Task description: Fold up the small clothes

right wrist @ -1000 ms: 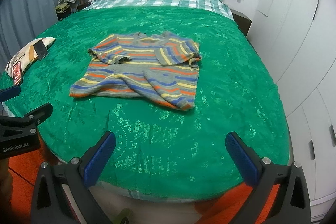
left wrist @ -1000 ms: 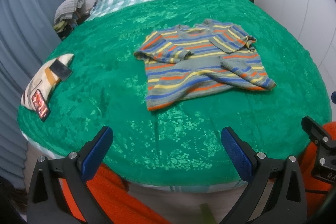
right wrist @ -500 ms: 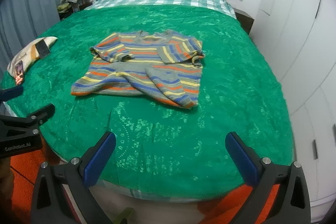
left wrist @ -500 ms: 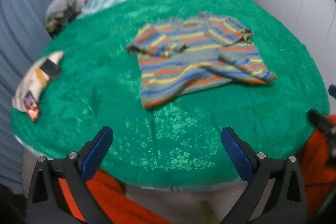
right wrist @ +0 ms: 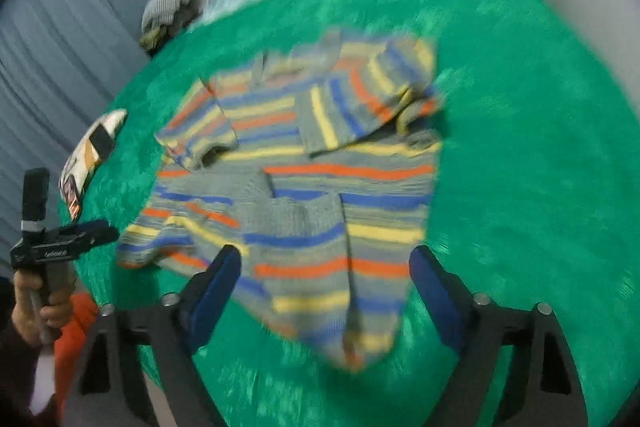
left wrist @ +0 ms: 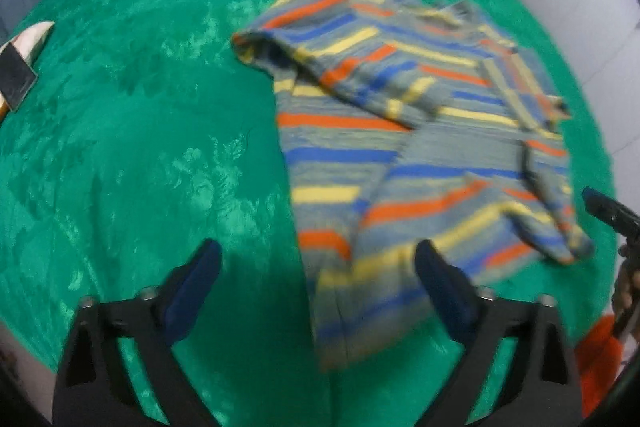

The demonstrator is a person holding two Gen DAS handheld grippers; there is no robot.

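- Broadly, the green bedspread [left wrist: 140,147] carries the striped sweater [left wrist: 400,155], its hem toward both grippers, collar away.
- Left gripper [left wrist: 318,279]: wide, empty, over the hem's left corner.
- Right gripper [right wrist: 324,279]: wide, empty, similarly near.

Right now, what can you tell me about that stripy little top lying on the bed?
The striped sweater is a small knit top, grey with orange, blue and yellow stripes. It lies flat on the green bedspread, partly folded: both sleeves are turned in across the body, and the near hem is rumpled. Only the bedspread touches it. The left gripper and right gripper hang open at its near edge, not gripping it. The pictures are blurred, so finer details are unclear.
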